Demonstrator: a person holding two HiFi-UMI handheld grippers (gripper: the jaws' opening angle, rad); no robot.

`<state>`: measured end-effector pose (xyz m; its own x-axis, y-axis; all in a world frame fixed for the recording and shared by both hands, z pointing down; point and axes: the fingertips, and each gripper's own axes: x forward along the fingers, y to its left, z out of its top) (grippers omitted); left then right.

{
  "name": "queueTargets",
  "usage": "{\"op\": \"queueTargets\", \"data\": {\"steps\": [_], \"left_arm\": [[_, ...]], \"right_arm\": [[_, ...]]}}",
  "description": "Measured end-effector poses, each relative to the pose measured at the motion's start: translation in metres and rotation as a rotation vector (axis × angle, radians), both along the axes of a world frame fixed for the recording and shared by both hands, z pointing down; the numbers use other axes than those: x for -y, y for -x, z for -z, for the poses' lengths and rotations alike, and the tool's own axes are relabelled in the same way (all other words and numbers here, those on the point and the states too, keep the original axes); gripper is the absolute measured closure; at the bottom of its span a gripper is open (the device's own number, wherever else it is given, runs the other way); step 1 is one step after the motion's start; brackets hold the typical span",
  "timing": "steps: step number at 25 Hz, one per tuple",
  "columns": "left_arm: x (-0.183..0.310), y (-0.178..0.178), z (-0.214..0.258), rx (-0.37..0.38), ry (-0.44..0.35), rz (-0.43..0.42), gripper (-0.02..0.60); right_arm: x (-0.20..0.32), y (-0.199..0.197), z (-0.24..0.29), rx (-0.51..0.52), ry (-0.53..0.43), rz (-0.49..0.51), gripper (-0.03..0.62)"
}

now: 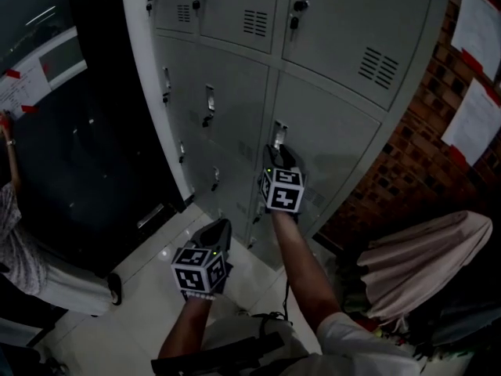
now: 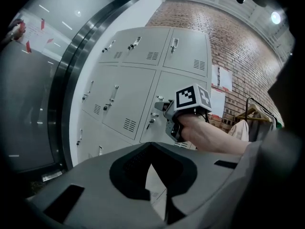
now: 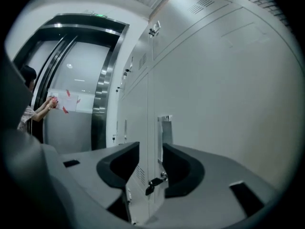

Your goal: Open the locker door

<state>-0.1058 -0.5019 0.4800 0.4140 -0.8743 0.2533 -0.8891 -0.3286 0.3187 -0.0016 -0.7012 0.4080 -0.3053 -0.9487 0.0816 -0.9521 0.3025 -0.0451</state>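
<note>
- Our right gripper (image 1: pixel 277 153) reaches out level to the far bank of grey lockers (image 1: pixel 235 92), and its two jaws stand wide apart.
- Between those jaws, in the right gripper view, we see the upright metal handle (image 3: pixel 165 128) of the locker door (image 3: pixel 228 104). The jaws flank the handle and are not closed on it.
- Just below the handle sits a small lock (image 3: pixel 155 182) with a dark tab, also in the gap between the jaws.
- In the head view the locker door is in the middle row, just right of the central seam. It lies flush with the doors around it, so it is shut.
- Our left gripper (image 1: pixel 220 227) is nearer to us, down and to the left of the right one. It is well apart from the lockers and hangs over a pale, glossy floor (image 1: pixel 149 288).
- In the left gripper view its jaw tips meet, and nothing is held between them.
- At the right of the scene a brick wall (image 1: pixel 407 171) stands next to the lockers. White paper sheets (image 1: pixel 473 124) are fixed to it.
- A pale garment (image 1: pixel 427 253) hangs near that wall, close to our right side.
- At the left, a dark glass panel (image 1: pixel 94 147) stands beside the lockers.
- A person (image 1: pixel 19 249) is at the far left edge, with one hand raised to a notice (image 1: pixel 23 84) on the glass.
</note>
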Motion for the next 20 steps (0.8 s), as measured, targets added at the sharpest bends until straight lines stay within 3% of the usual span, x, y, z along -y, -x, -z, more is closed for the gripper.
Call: {"op": "queueTargets", "data": {"steps": [9,20], "left_arm": [[0.008,0.02,-0.009,-0.013,0.011,0.046,0.583],[0.01,0.031,-0.018,-0.018,0.022,0.069,0.583]], "right_arm": [[0.025,0.007,-0.008,0.02,0.012,-0.13,0.408],[0.045,0.015,-0.02,0.002,0.028,-0.177,0.404]]}}
